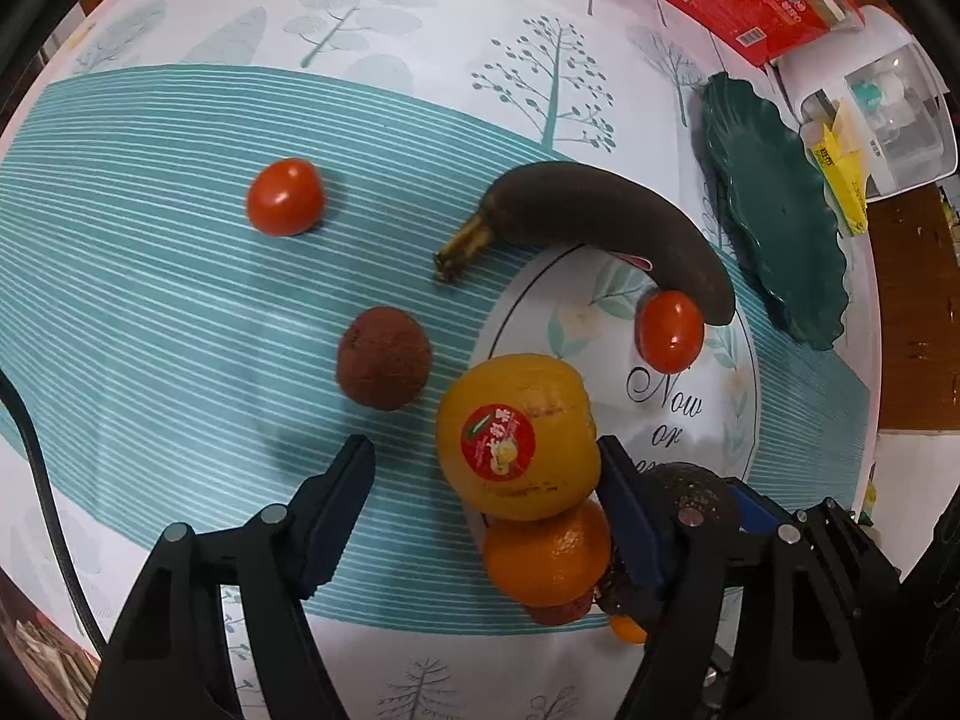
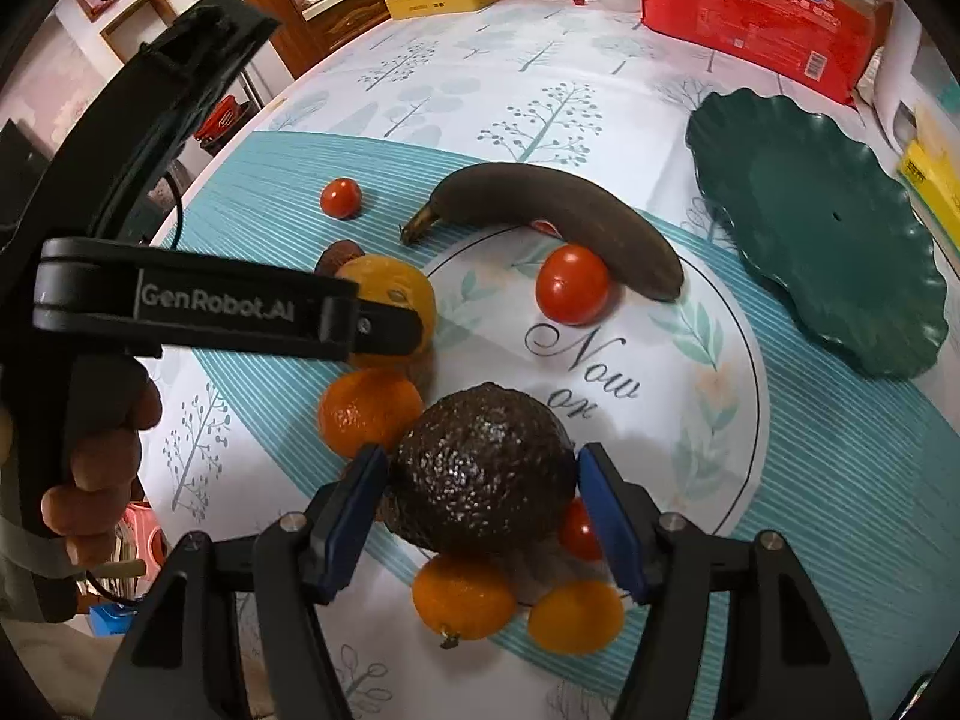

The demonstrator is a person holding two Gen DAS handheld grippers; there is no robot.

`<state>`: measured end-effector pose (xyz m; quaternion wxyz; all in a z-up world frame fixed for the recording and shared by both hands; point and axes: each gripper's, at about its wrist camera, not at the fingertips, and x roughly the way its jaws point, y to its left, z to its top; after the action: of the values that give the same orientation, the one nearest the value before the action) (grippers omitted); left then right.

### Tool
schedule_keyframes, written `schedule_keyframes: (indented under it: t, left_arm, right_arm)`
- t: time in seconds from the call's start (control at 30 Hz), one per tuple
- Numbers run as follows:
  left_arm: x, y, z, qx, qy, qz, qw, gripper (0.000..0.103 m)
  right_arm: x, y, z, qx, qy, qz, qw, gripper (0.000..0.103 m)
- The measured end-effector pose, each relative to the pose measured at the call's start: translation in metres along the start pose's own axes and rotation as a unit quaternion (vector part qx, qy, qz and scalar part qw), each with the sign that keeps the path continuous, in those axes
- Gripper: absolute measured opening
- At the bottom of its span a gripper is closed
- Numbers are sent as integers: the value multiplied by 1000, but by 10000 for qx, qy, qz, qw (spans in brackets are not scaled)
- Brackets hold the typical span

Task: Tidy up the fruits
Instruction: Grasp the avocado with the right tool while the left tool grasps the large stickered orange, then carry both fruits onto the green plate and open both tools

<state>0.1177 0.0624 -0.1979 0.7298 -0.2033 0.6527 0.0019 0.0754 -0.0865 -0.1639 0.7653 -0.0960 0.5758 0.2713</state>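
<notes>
My left gripper [image 1: 486, 471] stands open around a yellow-orange citrus with a red sticker [image 1: 516, 435]. Its right pad is against the fruit and its left pad stands clear of it. My right gripper [image 2: 480, 477] is shut on a dark, bumpy avocado [image 2: 483, 471], with a blue pad on each side. Mandarins [image 2: 465, 597] and a small tomato lie under and around the avocado. A browned banana [image 1: 600, 210] and two tomatoes [image 1: 285, 197] [image 1: 670, 330] lie farther off, and a brown round fruit [image 1: 384, 357] sits by the citrus. The green leaf-shaped plate [image 2: 828, 228] at the right holds nothing.
A red carton [image 2: 756, 6] stands at the back of the table, with bottles and a yellow box beside it. A clear container [image 1: 900, 120] and a yellow packet sit past the plate. A hand [image 2: 90, 480] grips the left tool. The table edge runs along the left.
</notes>
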Motion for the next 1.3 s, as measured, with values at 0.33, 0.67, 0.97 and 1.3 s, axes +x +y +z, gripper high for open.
schedule_keyframes:
  t: [0.33, 0.67, 0.97, 1.3]
  left_arm:
    - [8, -14, 2, 144, 9, -110, 9998, 49]
    - [-28, -27, -9, 539, -456, 111, 9974, 47]
    - [-107, -94, 6, 1531, -1361, 62, 9788, 47]
    - [-101, -172, 63, 2323, -1789, 116, 9560, 47]
  right_arm:
    - [11, -2, 0, -5, 155, 147, 9998, 68]
    - [-14, -14, -4, 294, -53, 44, 9995, 66]
    - [-89, -57, 17, 810, -945, -369, 9915, 66]
    - [-116, -135, 63, 1552, -1607, -1361, 9652, 66]
